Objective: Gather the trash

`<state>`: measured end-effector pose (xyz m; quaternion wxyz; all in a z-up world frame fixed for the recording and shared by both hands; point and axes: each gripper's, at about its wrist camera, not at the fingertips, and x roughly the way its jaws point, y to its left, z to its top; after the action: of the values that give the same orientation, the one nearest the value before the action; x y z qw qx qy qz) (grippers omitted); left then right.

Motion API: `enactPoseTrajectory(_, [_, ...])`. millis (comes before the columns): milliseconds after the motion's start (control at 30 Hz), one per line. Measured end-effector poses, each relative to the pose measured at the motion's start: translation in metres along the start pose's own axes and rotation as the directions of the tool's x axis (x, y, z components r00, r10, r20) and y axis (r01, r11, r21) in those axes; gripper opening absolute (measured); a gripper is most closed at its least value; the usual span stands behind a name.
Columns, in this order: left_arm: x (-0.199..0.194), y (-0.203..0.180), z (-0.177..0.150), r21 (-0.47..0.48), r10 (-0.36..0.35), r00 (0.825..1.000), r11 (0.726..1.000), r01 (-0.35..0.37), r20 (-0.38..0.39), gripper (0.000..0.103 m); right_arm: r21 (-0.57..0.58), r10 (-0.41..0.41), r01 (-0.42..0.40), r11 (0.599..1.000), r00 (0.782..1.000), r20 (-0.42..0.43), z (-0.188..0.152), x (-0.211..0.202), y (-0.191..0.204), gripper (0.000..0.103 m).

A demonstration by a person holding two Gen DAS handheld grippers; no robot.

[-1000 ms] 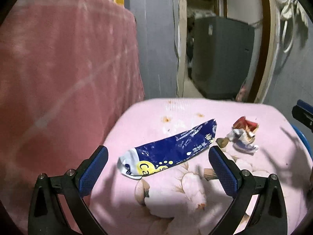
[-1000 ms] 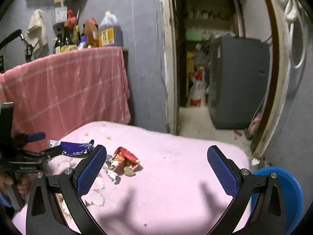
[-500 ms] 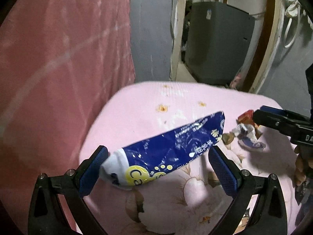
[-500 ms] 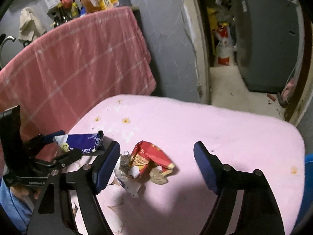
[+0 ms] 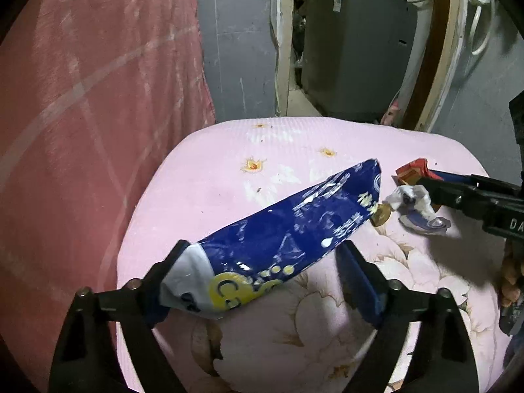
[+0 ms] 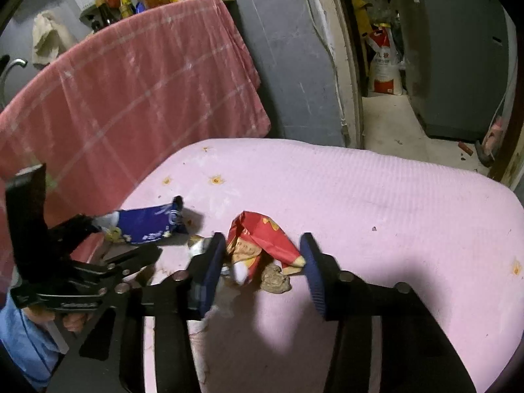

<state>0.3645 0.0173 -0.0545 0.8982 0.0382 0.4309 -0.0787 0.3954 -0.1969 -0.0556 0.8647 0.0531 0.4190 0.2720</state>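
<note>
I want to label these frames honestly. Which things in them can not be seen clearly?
- Blue wrapper, left wrist view: the left gripper finger hides its white end, so contact there is unclear.
- Red wrapper, right wrist view: its left edge is behind the right gripper finger.
- White scrap, left wrist view: too crumpled to identify.
- Brown lump, right wrist view: too small to identify.

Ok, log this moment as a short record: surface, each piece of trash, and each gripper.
surface: pink padded cover, stained
blue wrapper: long, lying between the left gripper fingers
left gripper: jaws have just been closing; near pad meets the wrapper's white end, far pad looks clear
red wrapper: crumpled, between the right gripper fingers
right gripper: jaws have just been closing; near pad against the wrapper, far pad's contact unclear
other trash: white crumpled scrap, brown lump
</note>
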Motion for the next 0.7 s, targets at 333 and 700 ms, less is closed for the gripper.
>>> enactPoseTrajectory(333, [-0.0028, -0.0038, -0.0055, 0.027, 0.008, 1.000, 1.000, -0.008, 0.017, 0.058, 0.014, 0.018, -0.018, 1.000, 1.000, 0.013, -0.0032, -0.0026, -0.0003, 0.028])
enactPoseTrajectory(700, [-0.0076, -0.0077, -0.0076, 0.055, 0.010, 0.999, 0.998, -0.013, 0.043, 0.022, 0.012, 0.004, -0.004, 1.000, 1.000, 0.011, -0.0052, -0.0036, -0.0025, 0.027])
